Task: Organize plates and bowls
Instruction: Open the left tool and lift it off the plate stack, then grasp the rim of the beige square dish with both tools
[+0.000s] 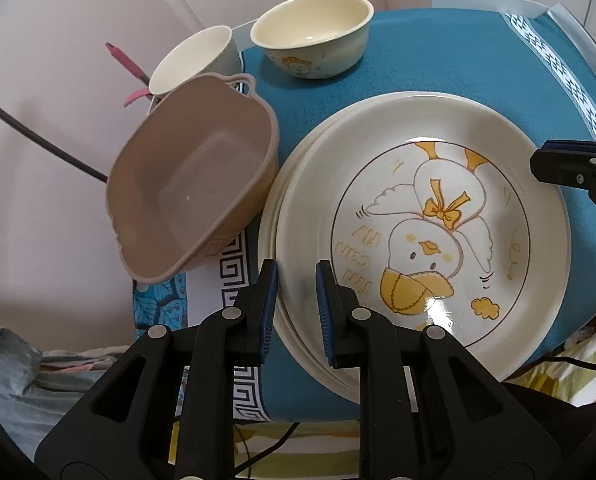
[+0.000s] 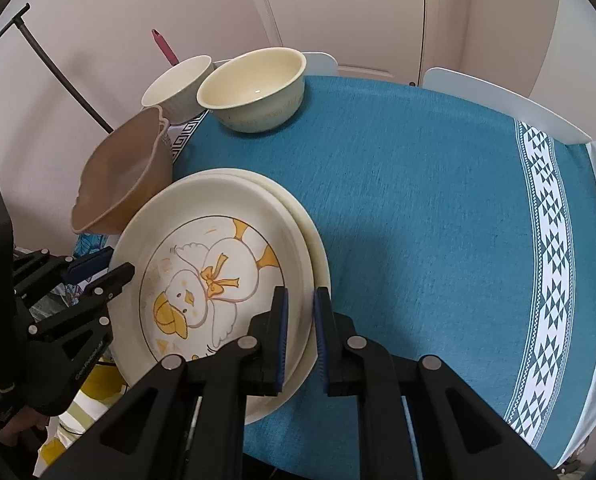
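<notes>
While both claws clamp opposite rims:
Plate: cream duck-printed ceramic plate (image 1: 437,216) atop a plain cream plate (image 2: 317,248), near the table's (image 2: 417,200) left edge.
Left gripper (image 1: 296,312): gripping its rim.
Right gripper (image 2: 301,340): gripping its rim.
Bowls: yellow bowl (image 1: 311,34) and white bowl (image 1: 194,60) at far-left corner.

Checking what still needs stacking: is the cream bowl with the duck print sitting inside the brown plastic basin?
No, the cream bowl stands on the blue tablecloth, apart from the empty brown basin.

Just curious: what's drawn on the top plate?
A yellow-and-white cartoon duck on the top plate, clearest in the left wrist view.
</notes>
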A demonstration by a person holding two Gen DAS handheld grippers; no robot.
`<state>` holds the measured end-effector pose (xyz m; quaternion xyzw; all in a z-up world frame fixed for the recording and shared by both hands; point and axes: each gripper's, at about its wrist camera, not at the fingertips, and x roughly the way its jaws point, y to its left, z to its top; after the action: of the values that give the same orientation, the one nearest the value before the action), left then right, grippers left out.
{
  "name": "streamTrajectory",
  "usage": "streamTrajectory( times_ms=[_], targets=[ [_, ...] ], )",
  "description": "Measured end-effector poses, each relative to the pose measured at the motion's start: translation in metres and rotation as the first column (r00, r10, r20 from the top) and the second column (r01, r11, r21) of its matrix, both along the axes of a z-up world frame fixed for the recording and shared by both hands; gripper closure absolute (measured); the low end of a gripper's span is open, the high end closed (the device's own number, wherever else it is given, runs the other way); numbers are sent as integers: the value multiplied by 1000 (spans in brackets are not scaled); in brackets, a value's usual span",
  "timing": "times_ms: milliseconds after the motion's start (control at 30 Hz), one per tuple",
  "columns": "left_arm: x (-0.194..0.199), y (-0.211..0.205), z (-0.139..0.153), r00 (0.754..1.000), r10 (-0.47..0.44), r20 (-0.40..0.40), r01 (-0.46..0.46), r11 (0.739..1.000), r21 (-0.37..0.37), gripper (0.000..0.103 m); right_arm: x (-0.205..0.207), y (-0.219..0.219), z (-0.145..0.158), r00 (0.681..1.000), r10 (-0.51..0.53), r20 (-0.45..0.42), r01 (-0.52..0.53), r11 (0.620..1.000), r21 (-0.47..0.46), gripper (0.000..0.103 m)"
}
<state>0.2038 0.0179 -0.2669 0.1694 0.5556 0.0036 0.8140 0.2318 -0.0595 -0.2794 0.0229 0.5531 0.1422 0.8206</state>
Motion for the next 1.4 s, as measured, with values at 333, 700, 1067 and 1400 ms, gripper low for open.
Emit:
streamTrajectory(
  times_ms=[333,700,1067,1400],
  targets=[
    [3,9,16,999,34,2,-34,997,-68,85,0,-8,17,999,4,39,-5,999,35,91],
    [0,48,98,956,202,211,-146,956,-255,0,12,-22,70,987,46,154,-79,974,214,0],
    [7,159,81,869,488,86,-393,785,-479,1,64,59,89,949,260,179,-281,954,101,0],
    [43,187,6,876,477,-71,-436,720,-540,14,114,153,11,920,390,-32,-387,919,80,3]
  ],
)
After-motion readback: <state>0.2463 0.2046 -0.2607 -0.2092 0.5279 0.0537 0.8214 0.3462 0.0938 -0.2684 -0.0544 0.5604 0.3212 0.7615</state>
